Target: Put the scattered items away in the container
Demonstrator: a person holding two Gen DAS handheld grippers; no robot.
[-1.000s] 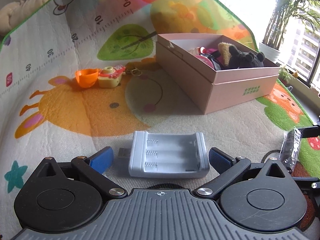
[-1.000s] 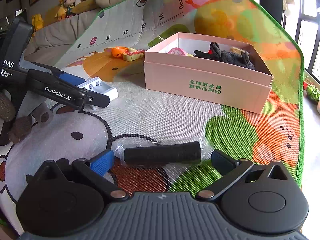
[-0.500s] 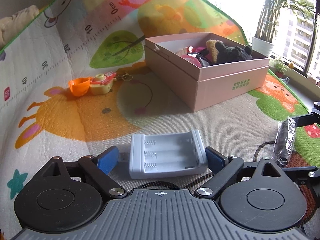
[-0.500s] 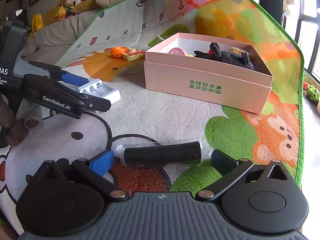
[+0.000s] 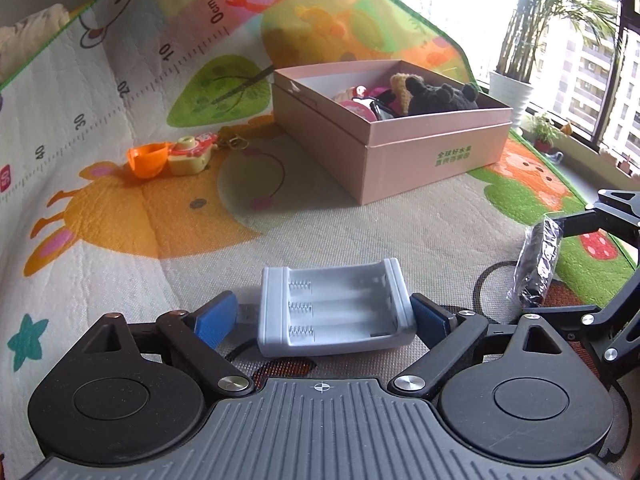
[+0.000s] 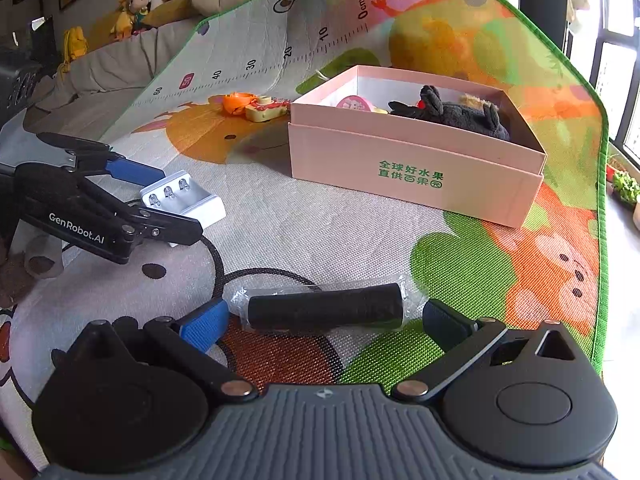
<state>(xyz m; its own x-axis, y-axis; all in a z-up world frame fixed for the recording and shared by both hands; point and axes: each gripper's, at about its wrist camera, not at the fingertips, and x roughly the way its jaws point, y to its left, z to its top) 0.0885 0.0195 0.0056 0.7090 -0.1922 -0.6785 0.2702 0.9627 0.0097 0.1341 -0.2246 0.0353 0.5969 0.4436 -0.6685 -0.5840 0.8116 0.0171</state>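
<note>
My left gripper [image 5: 324,316] is shut on a grey battery charger [image 5: 334,310], held by its two ends above the mat; the charger also shows in the right wrist view [image 6: 182,200]. My right gripper [image 6: 324,320] is shut on a black cylinder in clear wrap [image 6: 326,311], also seen in the left wrist view [image 5: 538,264]. The pink box [image 5: 400,148] stands ahead on the mat with a dark plush toy [image 5: 440,98] and pink items inside; it also shows in the right wrist view [image 6: 416,168].
An orange cup [image 5: 148,158] and a yellow toy camera [image 5: 190,156] lie on the play mat left of the box. A black cable [image 6: 224,272] trails from the charger. Potted plants [image 5: 516,80] stand by the window. Plush toys [image 6: 136,12] sit on a sofa behind.
Both grippers have lifted their items off the mat. The left gripper with the charger has moved up and toward the box; the charger's cable now trails across the mat.
</note>
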